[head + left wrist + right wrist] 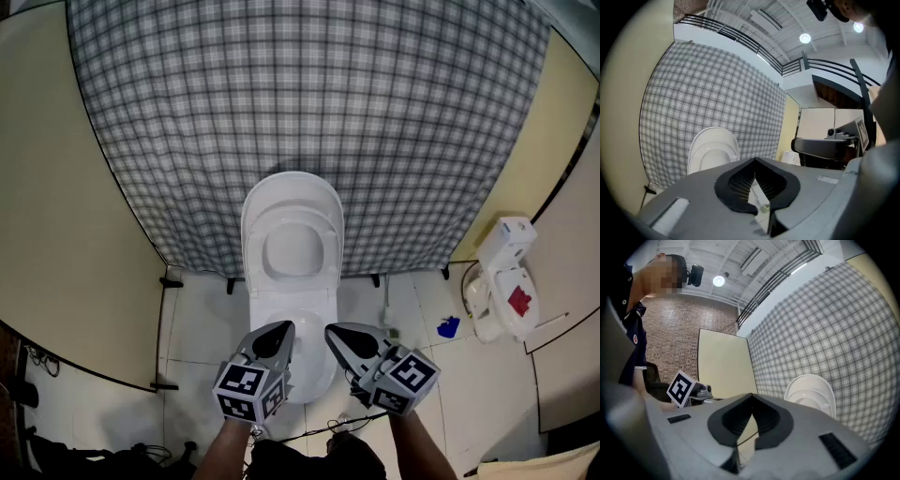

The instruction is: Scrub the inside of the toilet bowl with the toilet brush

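A white toilet [291,281] stands against a grey plaid wall, its lid and seat raised [292,220] and the bowl open below. Both grippers hover side by side over the bowl's front rim. My left gripper [279,331] is shut with nothing in it, and my right gripper [336,334] is shut and empty too. In the left gripper view the closed jaws [754,161] point toward the raised lid [712,150]. The right gripper view has its jaws [751,397] closed, with the lid [811,392] to the right. A thin white upright stick [384,305], perhaps the brush handle, stands right of the toilet.
A small blue object [448,327] lies on the tiled floor to the right. Beyond it a white bin-like unit with a red label [504,281] stands against the beige partition [539,141]. Dark cables [309,433] lie on the floor near my feet.
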